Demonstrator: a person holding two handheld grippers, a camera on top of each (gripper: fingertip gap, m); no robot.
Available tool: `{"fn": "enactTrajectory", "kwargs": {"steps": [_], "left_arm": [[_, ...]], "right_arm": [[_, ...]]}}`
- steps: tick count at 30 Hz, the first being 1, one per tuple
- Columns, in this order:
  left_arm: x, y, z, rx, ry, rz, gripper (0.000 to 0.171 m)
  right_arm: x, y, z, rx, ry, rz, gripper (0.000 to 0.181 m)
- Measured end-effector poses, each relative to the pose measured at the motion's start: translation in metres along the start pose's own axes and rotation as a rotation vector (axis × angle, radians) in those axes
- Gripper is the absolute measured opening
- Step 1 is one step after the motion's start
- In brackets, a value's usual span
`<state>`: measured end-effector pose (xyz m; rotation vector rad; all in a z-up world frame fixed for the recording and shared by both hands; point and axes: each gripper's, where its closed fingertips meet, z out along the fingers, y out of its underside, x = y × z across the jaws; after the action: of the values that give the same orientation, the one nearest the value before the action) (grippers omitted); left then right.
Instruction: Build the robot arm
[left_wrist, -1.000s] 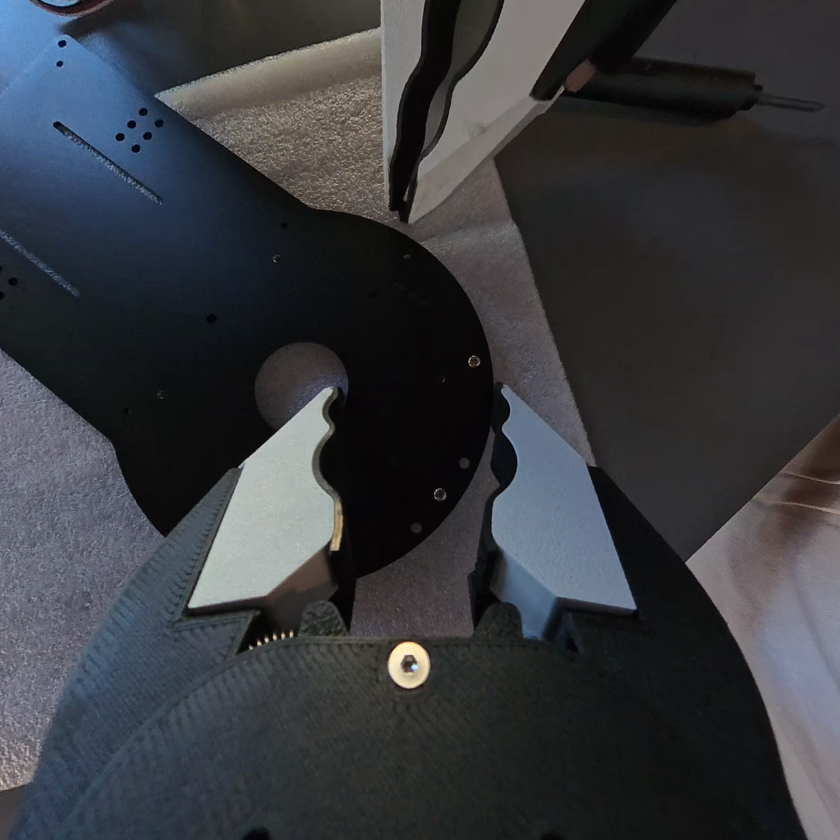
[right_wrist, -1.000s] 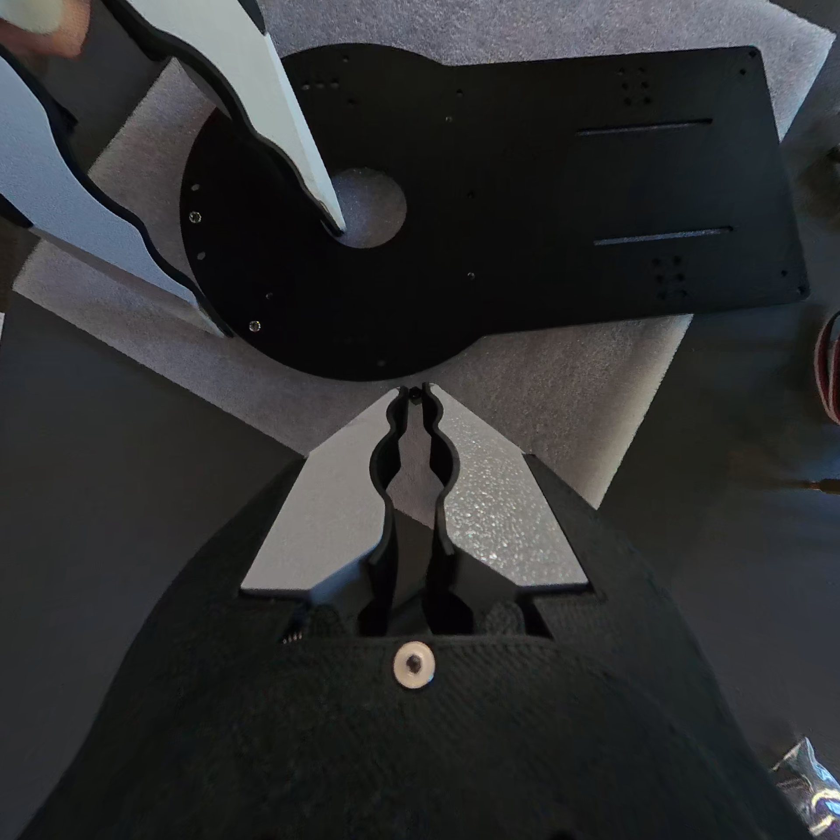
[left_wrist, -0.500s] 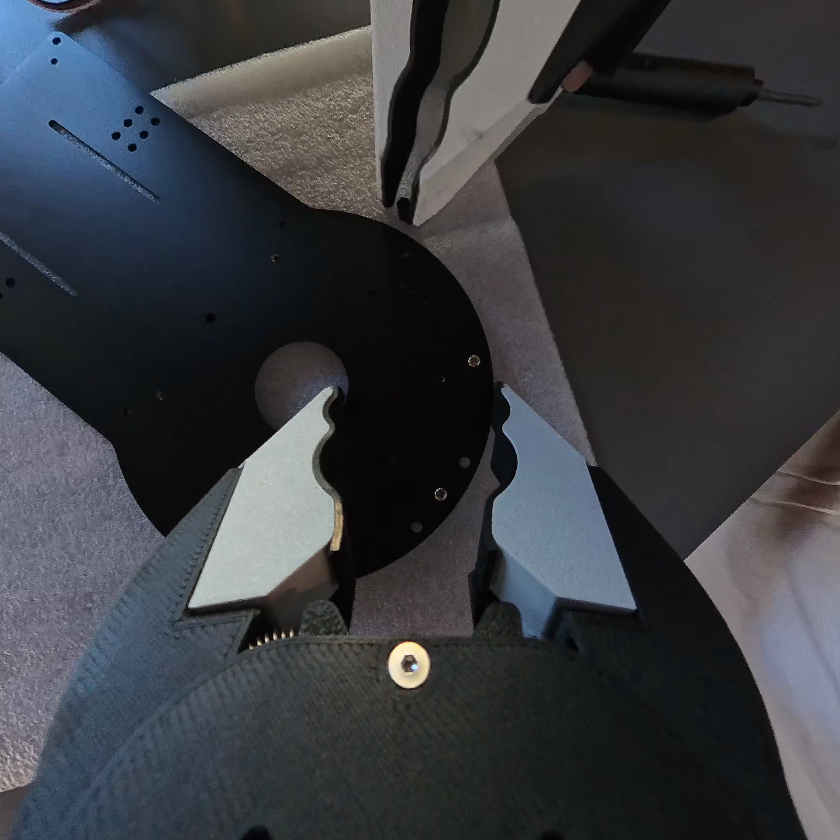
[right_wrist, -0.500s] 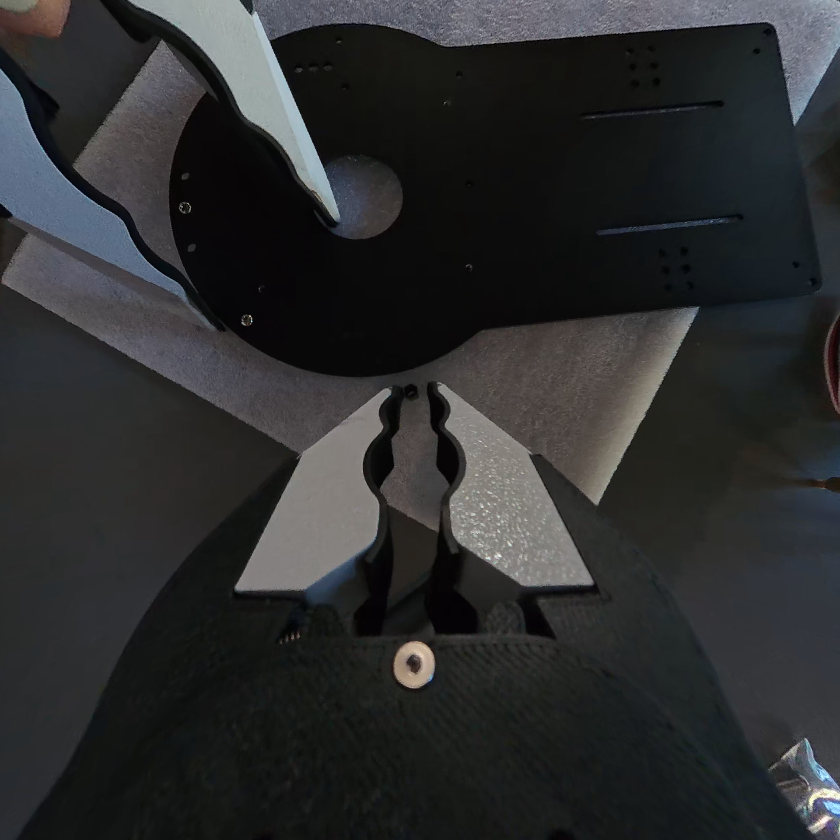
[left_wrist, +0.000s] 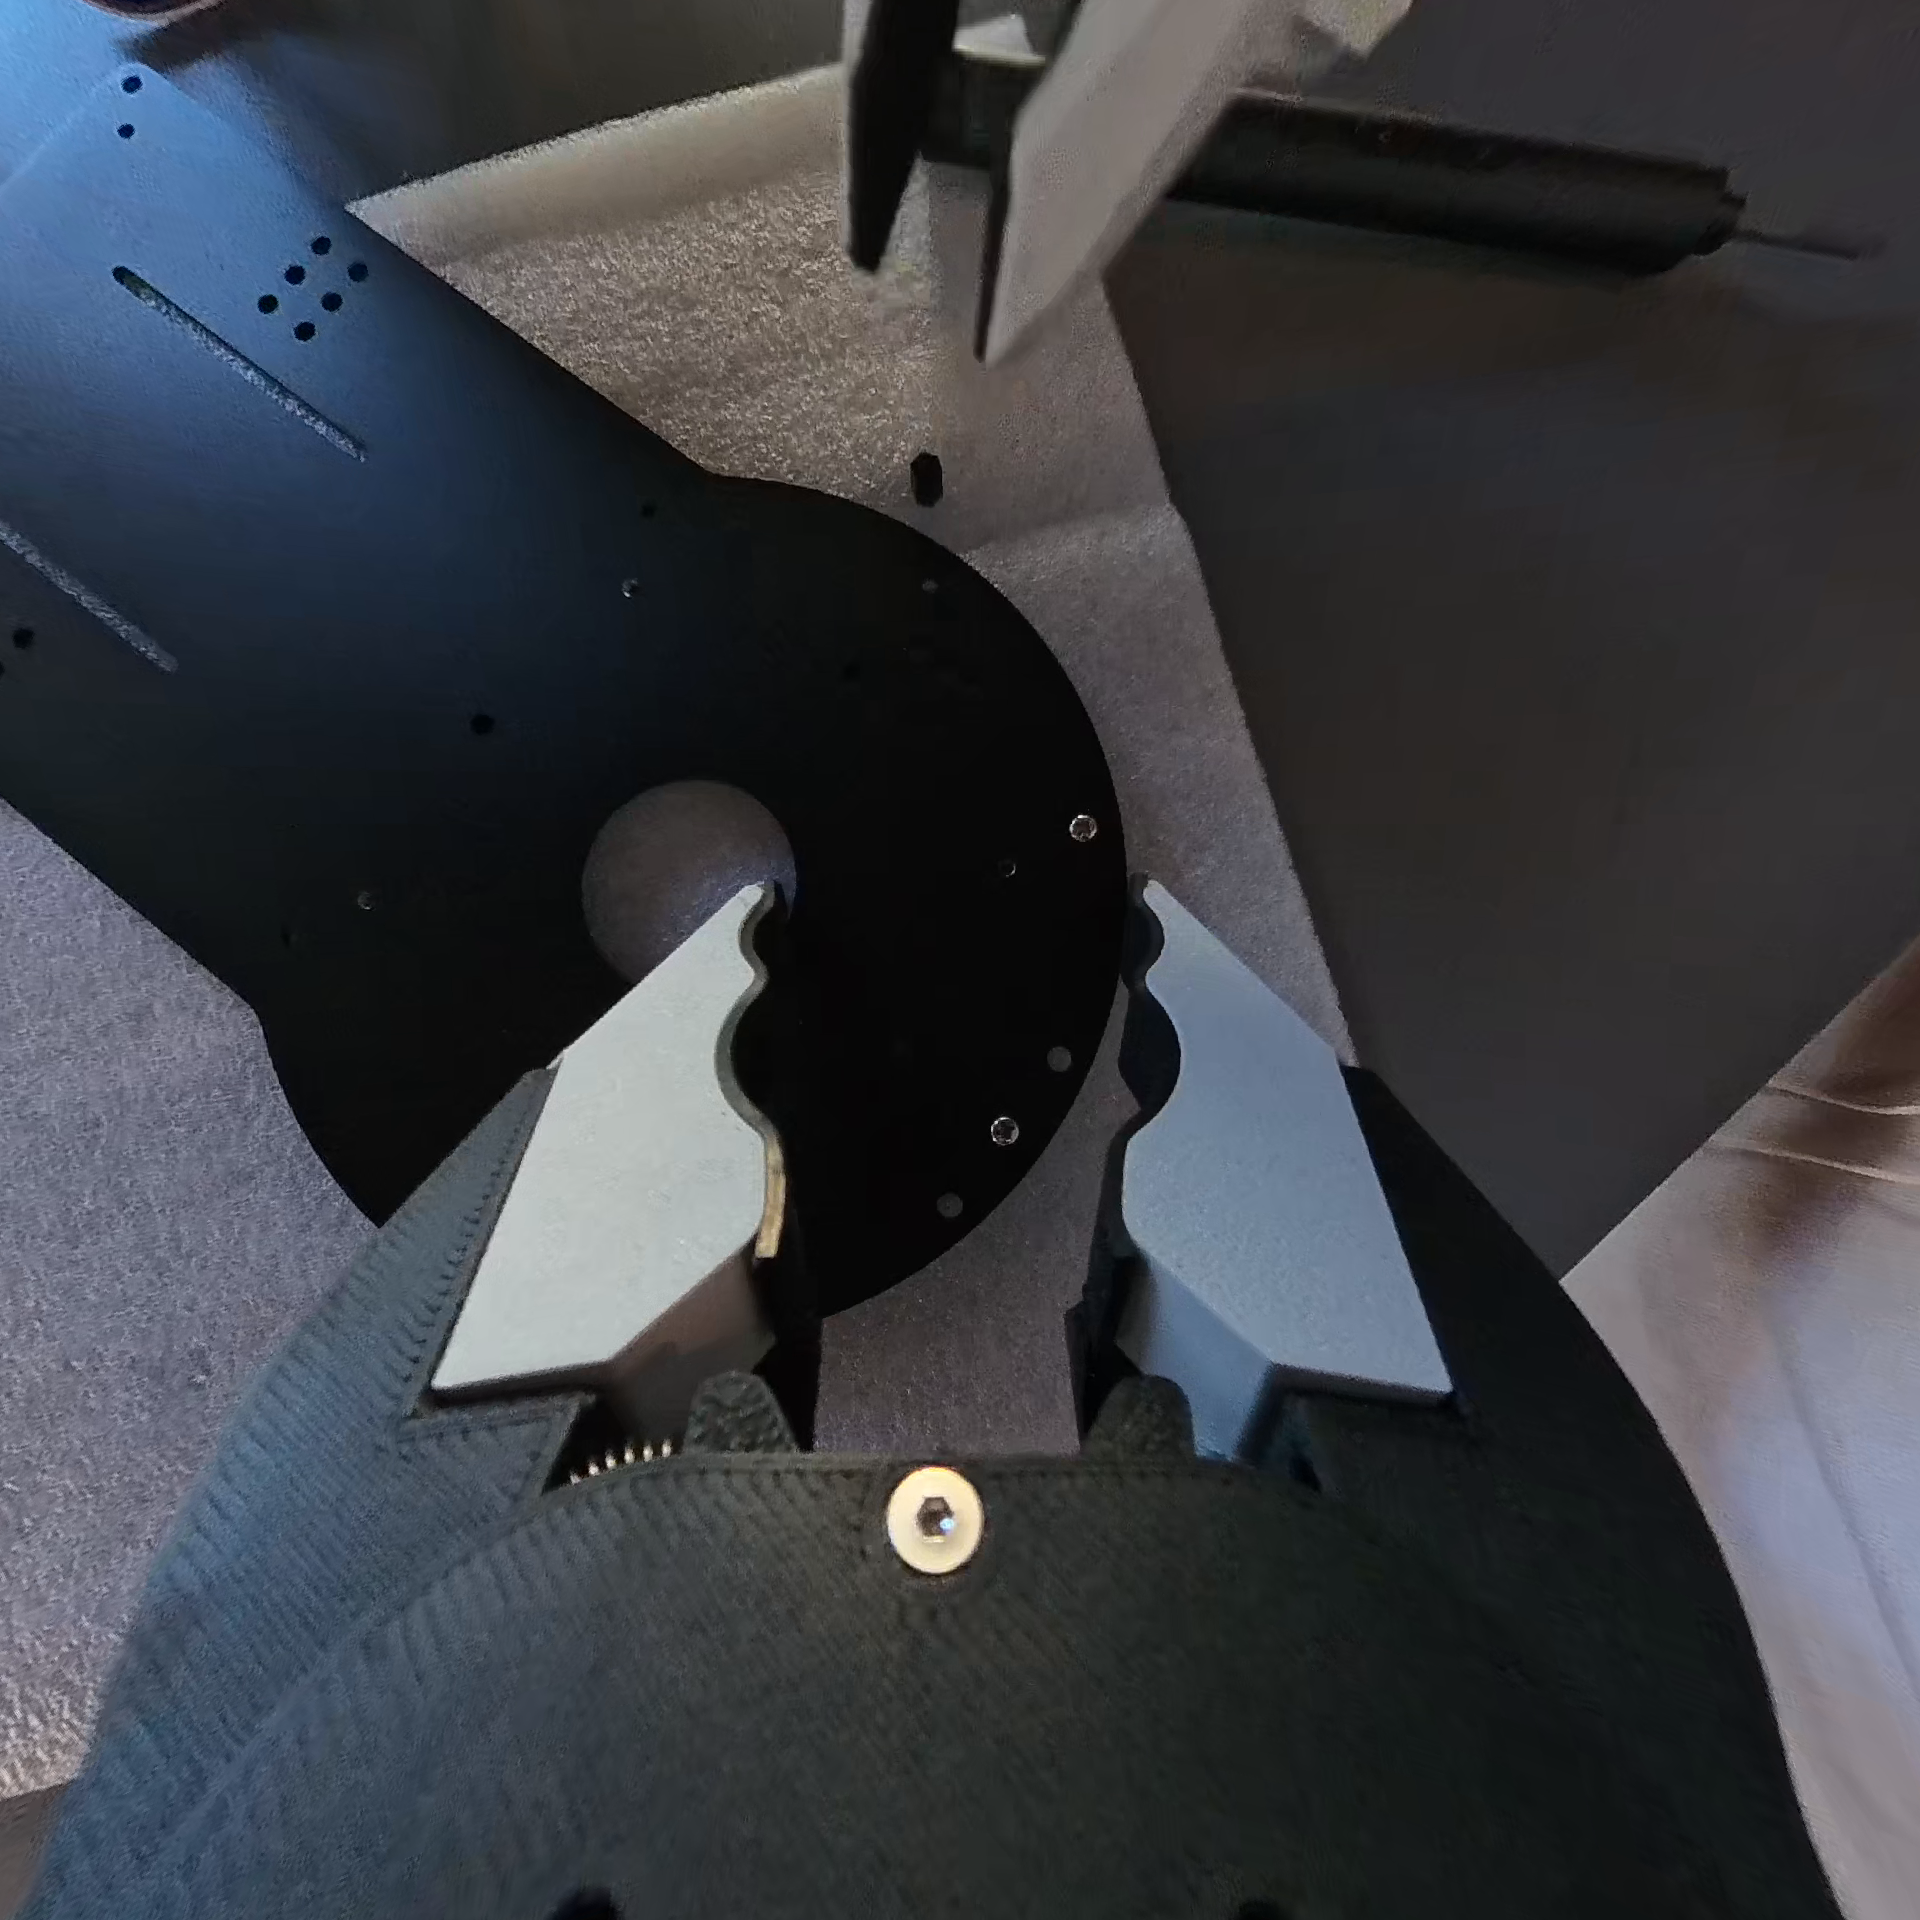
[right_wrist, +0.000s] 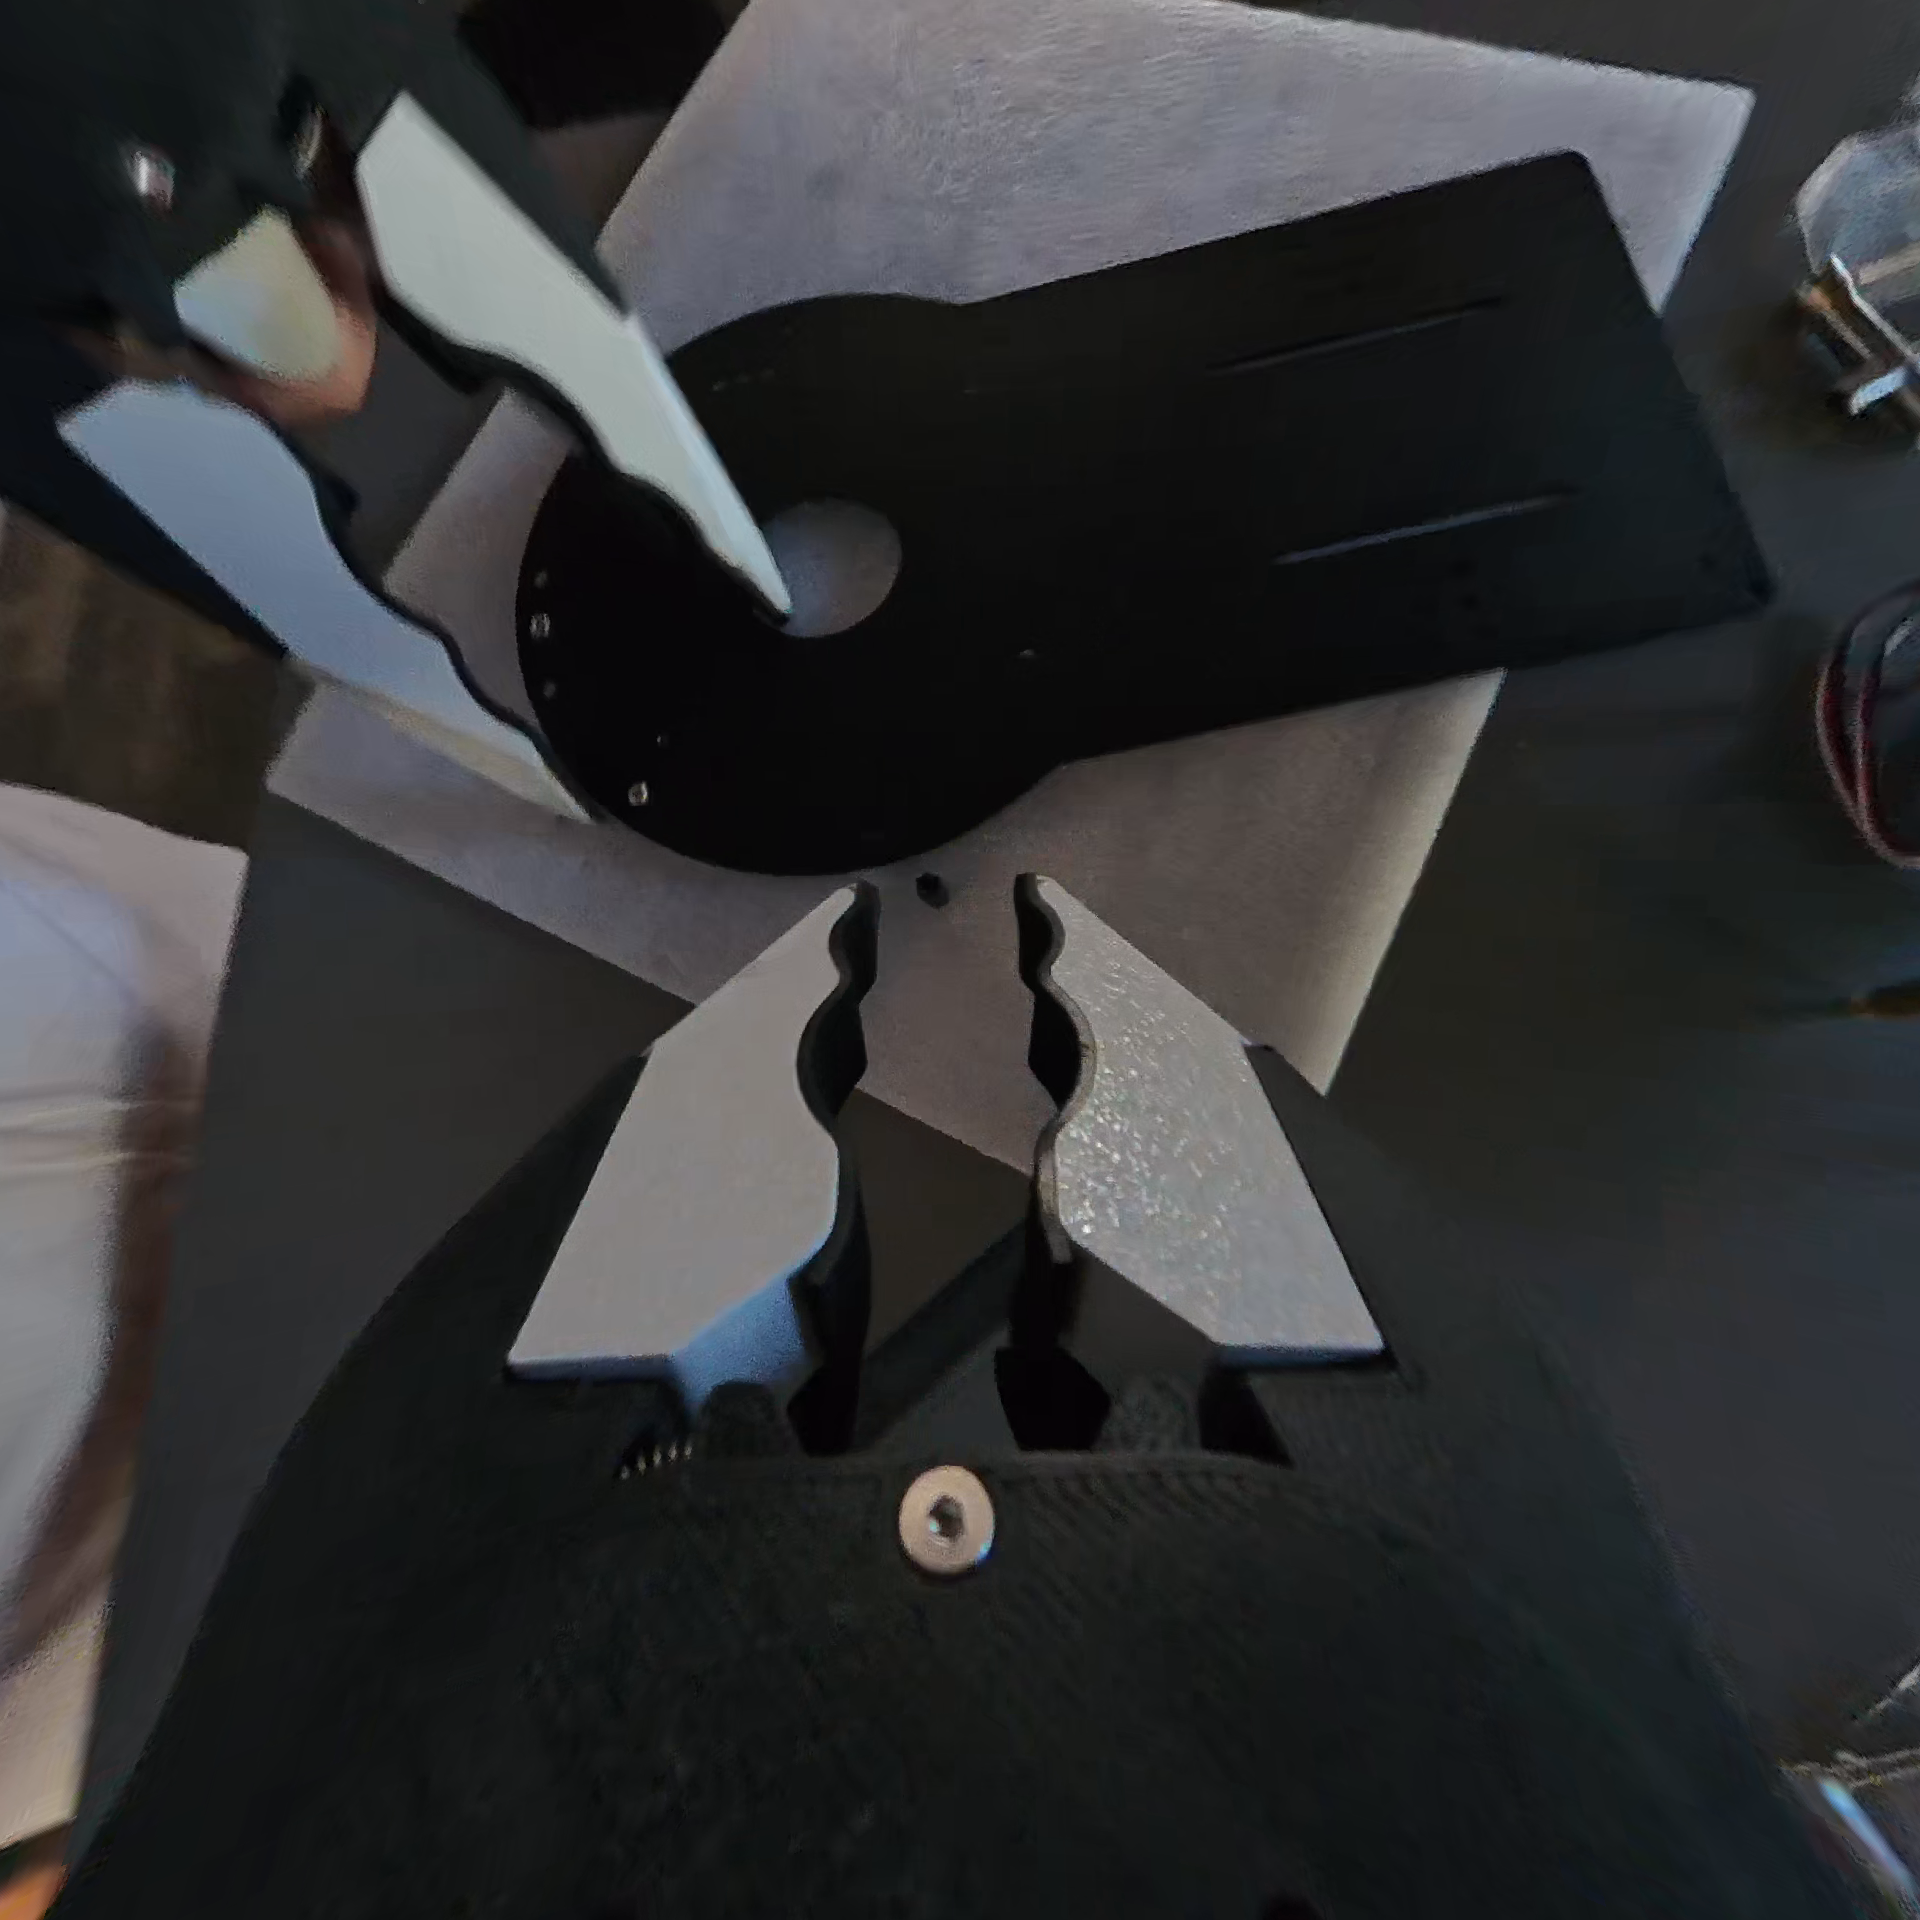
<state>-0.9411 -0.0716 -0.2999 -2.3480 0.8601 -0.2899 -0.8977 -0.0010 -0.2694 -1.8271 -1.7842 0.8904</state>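
Note:
A flat black metal plate (left_wrist: 416, 623) with a round end, a centre hole and slots lies on a grey foam sheet (left_wrist: 727, 312). My left gripper (left_wrist: 956, 894) straddles the round end: one fingertip sits in the hole, the other against the outer rim, clamping the ring between them. It also shows in the right wrist view (right_wrist: 675, 707) on the plate (right_wrist: 1195, 520). My right gripper (right_wrist: 940, 883) is open and hovers over the foam (right_wrist: 1143, 156). A tiny black screw (right_wrist: 928, 890) lies loose below its tips, beside the plate's rim. The left wrist view shows the screw (left_wrist: 924, 478) and the right gripper (left_wrist: 925, 307) above it.
A black pen-shaped driver tool (left_wrist: 1455, 187) lies on the dark mat (left_wrist: 1558, 727) behind the foam. A wooden surface (left_wrist: 1818, 1351) shows at the right. A clear bag of metal parts (right_wrist: 1860, 312) and a red-and-black cable loop (right_wrist: 1870, 727) lie right of the plate. The grippers' ends are close to 9 cm from one another.
My right gripper opened, let go of the small black screw onto the foam by the plate's rim, and rose away. My left gripper stayed clamped on the plate.

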Motion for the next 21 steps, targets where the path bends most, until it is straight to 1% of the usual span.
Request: {"fn": "enactTrajectory", "kwargs": {"steps": [3,5,6,7,9,12,17,21], "left_arm": [[0.000,-0.001,0.000,0.014,-0.003,-0.008,0.063],[0.000,-0.001,0.000,0.027,-0.004,-0.018,0.063],[0.000,-0.001,0.000,0.034,-0.006,-0.021,0.063],[0.000,-0.002,0.000,0.041,-0.007,-0.024,0.063],[0.000,-0.002,0.000,0.049,-0.008,-0.030,0.063],[0.000,-0.002,0.000,0.053,-0.009,-0.038,0.063],[0.000,-0.003,0.000,0.071,-0.012,-0.053,0.063],[0.000,-0.004,0.000,0.080,-0.009,-0.064,0.063]], "right_arm": [[0.007,-0.012,-0.001,0.030,-0.137,0.275,0.030],[0.009,-0.015,0.002,-0.007,-0.244,0.471,0.026],[0.009,-0.015,0.005,-0.035,-0.283,0.519,0.026],[0.012,-0.013,0.009,-0.064,-0.287,0.538,0.024],[0.020,-0.010,0.018,-0.110,-0.249,0.540,0.021],[0.020,-0.010,0.027,-0.162,-0.257,0.556,0.018],[0.033,-0.013,0.038,-0.146,-0.233,0.661,0.016],[0.043,-0.016,0.042,-0.091,-0.265,0.814,0.014]]}}
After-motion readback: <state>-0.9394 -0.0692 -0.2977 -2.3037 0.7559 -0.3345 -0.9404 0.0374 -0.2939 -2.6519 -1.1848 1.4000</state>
